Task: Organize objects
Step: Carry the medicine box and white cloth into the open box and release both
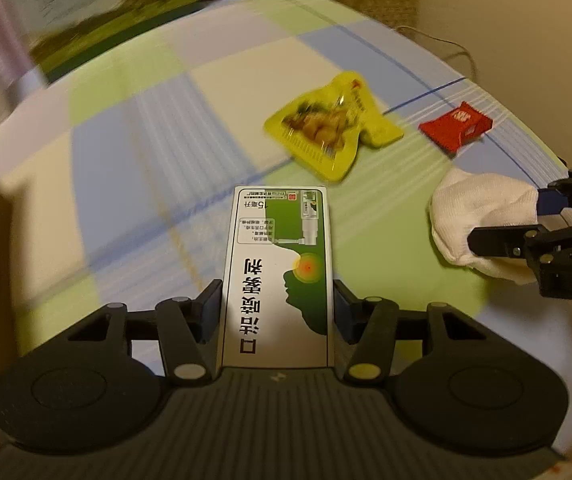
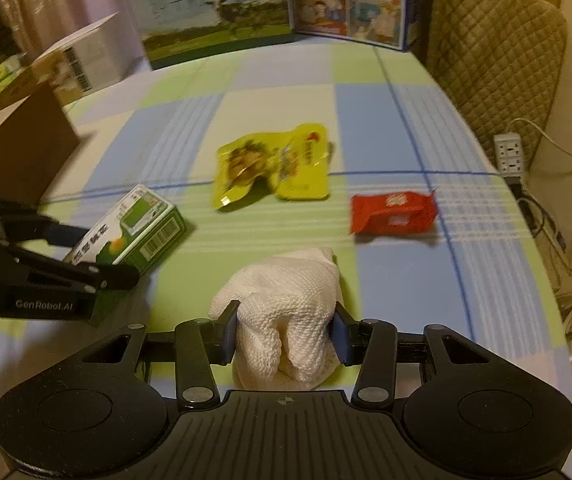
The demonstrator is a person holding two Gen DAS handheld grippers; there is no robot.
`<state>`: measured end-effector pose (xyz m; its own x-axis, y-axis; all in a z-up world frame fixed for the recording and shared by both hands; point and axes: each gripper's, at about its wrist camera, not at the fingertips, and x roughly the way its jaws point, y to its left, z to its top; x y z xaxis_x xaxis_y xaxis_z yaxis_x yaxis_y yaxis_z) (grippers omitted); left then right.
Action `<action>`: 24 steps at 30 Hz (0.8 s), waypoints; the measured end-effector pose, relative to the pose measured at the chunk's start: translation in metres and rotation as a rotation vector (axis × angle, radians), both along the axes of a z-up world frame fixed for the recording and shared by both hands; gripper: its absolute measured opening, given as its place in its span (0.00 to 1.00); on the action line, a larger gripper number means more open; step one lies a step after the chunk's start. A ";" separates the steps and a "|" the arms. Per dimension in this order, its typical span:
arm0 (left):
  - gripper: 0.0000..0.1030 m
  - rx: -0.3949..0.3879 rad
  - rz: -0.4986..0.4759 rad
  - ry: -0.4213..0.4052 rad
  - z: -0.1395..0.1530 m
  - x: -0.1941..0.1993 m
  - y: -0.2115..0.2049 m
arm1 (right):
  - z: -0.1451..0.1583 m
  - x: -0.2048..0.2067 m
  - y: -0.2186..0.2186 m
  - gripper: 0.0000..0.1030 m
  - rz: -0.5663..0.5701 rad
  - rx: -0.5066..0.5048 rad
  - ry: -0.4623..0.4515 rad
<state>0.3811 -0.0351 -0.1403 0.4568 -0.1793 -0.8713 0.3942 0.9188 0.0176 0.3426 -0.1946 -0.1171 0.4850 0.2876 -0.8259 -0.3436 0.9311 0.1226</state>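
Observation:
A white and green medicine box (image 1: 279, 272) sits between the pads of my left gripper (image 1: 277, 306), which is shut on its long sides. In the right wrist view that box (image 2: 137, 224) tilts above the checked tablecloth (image 2: 398, 120) with the left gripper (image 2: 105, 254) around it. My right gripper (image 2: 285, 332) is shut on a rolled white knitted cloth (image 2: 286, 304). The left wrist view shows the cloth (image 1: 482, 212) at the right, clamped by the right gripper (image 1: 510, 218). A yellow snack pouch (image 2: 273, 168) and a red packet (image 2: 392, 214) lie further out on the table.
A large printed carton (image 2: 213, 12) stands at the table's far edge, with a white box (image 2: 85, 60) and a brown box (image 2: 17, 148) at the left. A quilted chair (image 2: 494, 52) and a power strip (image 2: 508, 154) with cables lie beyond the right edge.

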 end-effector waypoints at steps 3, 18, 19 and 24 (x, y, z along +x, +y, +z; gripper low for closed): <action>0.50 0.006 0.066 0.021 0.002 -0.027 0.009 | 0.001 -0.015 0.004 0.41 0.045 0.003 0.012; 0.71 -0.013 0.151 0.063 0.008 -0.073 0.023 | 0.002 -0.048 0.014 0.64 0.105 -0.021 0.019; 0.70 -0.011 0.152 0.058 0.007 -0.072 0.021 | 0.002 -0.048 0.013 0.64 0.104 -0.023 0.018; 0.55 0.026 0.171 0.051 0.000 -0.067 0.018 | 0.003 -0.051 0.013 0.64 0.114 -0.019 0.005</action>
